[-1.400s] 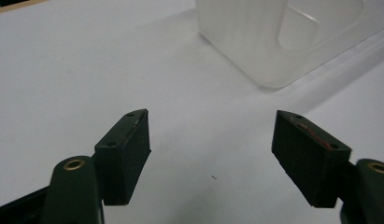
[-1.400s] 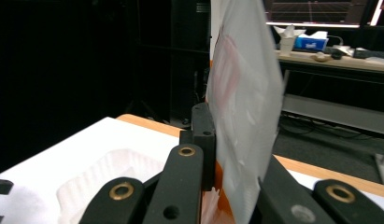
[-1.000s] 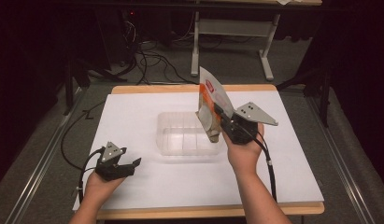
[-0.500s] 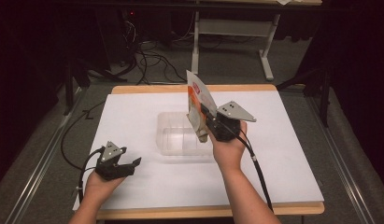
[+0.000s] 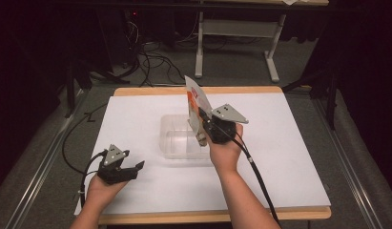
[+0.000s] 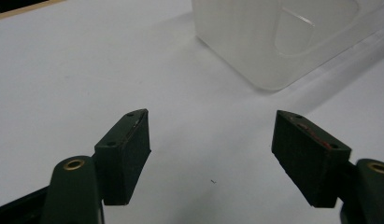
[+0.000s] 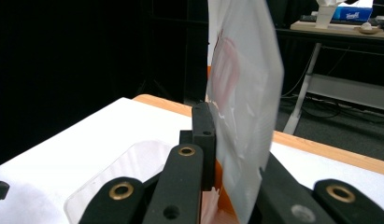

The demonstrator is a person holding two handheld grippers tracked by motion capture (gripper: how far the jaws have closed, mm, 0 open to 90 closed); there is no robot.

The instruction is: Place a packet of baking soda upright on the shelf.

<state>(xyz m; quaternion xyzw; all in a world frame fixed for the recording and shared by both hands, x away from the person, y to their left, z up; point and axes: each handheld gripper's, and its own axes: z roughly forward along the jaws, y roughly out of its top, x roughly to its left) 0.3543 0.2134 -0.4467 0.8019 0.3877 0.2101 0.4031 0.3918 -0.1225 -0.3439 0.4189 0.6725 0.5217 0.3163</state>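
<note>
Over table (image 5: 289,157), packet (image 5: 194,102) pinched between right gripper (image 5: 203,125) jaws.

The middle of the white table (image 5: 136,119) is taken up by a clear plastic container (image 5: 181,138), above whose right rim a packet (image 5: 194,102) is held upright, apparently within the opening. Bare surface is left around it on every side.
</note>
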